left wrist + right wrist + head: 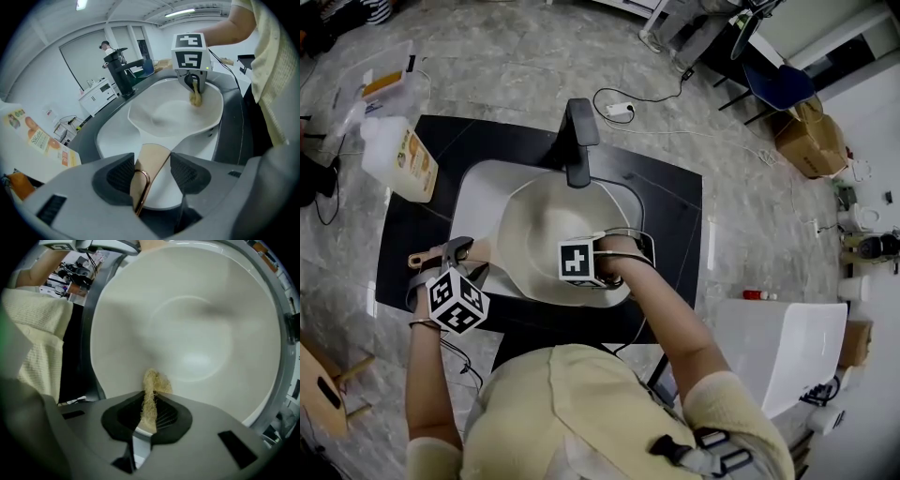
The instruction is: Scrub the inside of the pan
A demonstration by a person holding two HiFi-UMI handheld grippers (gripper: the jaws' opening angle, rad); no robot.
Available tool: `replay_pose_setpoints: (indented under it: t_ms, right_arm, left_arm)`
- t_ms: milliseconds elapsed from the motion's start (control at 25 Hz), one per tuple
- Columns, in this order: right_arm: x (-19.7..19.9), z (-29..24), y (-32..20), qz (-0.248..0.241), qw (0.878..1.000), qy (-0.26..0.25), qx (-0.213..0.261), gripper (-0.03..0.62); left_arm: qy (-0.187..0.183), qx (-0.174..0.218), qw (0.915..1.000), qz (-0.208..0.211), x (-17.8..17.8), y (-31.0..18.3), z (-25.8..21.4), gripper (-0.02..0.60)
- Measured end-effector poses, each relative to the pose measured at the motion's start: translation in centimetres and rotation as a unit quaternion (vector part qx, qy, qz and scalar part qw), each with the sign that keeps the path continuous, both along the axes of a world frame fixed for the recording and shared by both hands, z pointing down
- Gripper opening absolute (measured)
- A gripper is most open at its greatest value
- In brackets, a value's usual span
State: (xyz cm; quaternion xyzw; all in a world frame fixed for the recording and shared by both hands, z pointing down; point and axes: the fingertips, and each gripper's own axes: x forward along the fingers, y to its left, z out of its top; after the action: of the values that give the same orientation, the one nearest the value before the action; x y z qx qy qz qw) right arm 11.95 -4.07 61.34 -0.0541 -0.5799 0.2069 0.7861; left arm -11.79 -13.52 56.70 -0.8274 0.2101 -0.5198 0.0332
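Note:
A cream pan (539,230) lies in the white sink (473,192). Its tan wooden handle (436,255), with a copper hanging ring, points left. My left gripper (457,258) is shut on that handle (149,168), the jaws (151,174) pressing both its sides. My right gripper (592,268) points down into the pan at its near right side, shut on a straw-coloured loofah scrubber (151,392). The scrubber's tip touches the pan's inner wall (192,329) near the rim. In the left gripper view the right gripper (194,88) and the scrubber (196,98) stand at the pan's (168,115) far side.
A black faucet (578,141) reaches over the pan's far edge. A white soap bottle with an orange label (398,155) stands on the black counter at the left. A white chair (778,347) is to my right, cables and a cardboard box (811,136) lie on the floor.

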Motion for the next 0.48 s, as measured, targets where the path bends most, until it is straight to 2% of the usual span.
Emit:
replay_pose_setpoints:
  t_ms: [240, 480]
  right_arm:
    - [2.0, 1.5, -2.8, -0.014, 0.996, 0.042, 0.081, 0.046]
    - [3.3, 2.1, -6.2, -0.016, 0.983, 0.059, 0.171, 0.046]
  left_arm:
    - [0.001, 0.000, 1.0000, -0.001, 0.0, 0.0, -0.1, 0.241]
    - [0.001, -0.002, 1.0000, -0.002, 0.1, 0.0, -0.1, 0.241]
